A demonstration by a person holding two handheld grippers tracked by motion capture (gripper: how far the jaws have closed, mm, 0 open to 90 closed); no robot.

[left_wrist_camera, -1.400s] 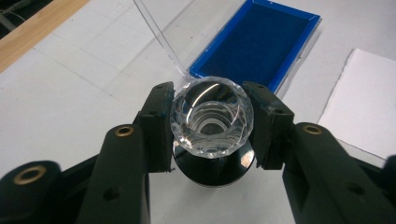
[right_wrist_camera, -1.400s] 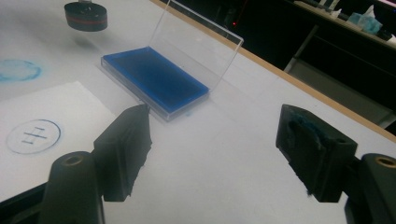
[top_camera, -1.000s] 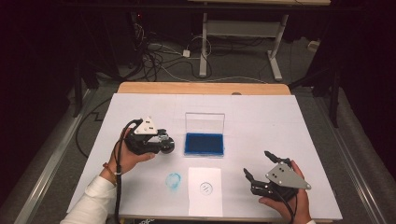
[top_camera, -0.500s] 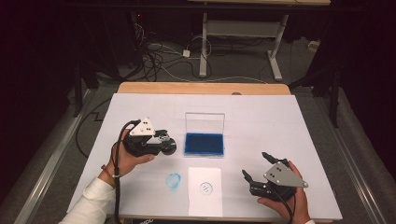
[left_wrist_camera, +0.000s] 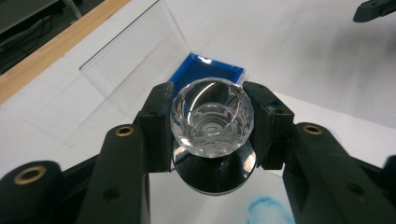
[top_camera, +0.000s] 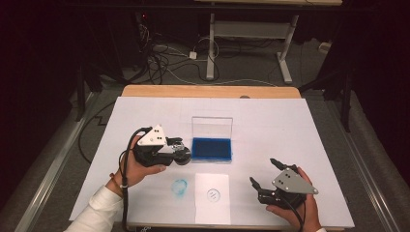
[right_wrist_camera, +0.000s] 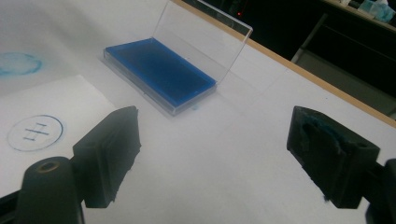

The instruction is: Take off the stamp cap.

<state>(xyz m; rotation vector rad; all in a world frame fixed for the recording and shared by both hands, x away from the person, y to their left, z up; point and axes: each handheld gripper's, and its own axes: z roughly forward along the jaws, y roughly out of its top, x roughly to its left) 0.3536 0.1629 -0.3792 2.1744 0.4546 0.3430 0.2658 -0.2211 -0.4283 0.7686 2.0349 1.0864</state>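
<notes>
- High view: left tool [top_camera: 180,151] is closed on a clear-handled stamp [top_camera: 181,155], held just left of the blue ink pad [top_camera: 212,149], very near its left edge, maybe touching. Can't tell from here if the stamp is above the pad or level w/ it.
- High view: ink pad sits mid surface [top_camera: 290,121], clear lid [top_camera: 212,127] standing open at its far side. Nearer the person lies a white paper [top_camera: 212,197] w/ a round stamped mark [top_camera: 213,195]; a blue smudge [top_camera: 179,186] is on the surface just left of the paper.
- High view: right tool [top_camera: 262,177] is at the near right, well apart from pad and paper, jaws spread wide, holding nothing.
- Left gripper view: both pads [left_wrist_camera: 157,126] press the faceted clear knob of the stamp [left_wrist_camera: 212,116] from either side; firm grip, stamp axis pointing roughly along the tool. Dark stamp base shows below the knob. Ink pad [left_wrist_camera: 208,67] lies straight ahead past the stamp, lid [left_wrist_camera: 135,65] beyond and to its left; blue smudge [left_wrist_camera: 266,210] at bottom.
- Right gripper view: jaws stand far apart, nothing between them. Ink pad [right_wrist_camera: 159,70] ahead-left, long axis running diagonally, lid [right_wrist_camera: 201,39] tilted back. Paper w/ mark [right_wrist_camera: 35,132] at left.
- Judgement: left hand is the nearer one by far; the next move turns on the pad lying directly in front of the stamp.
</notes>
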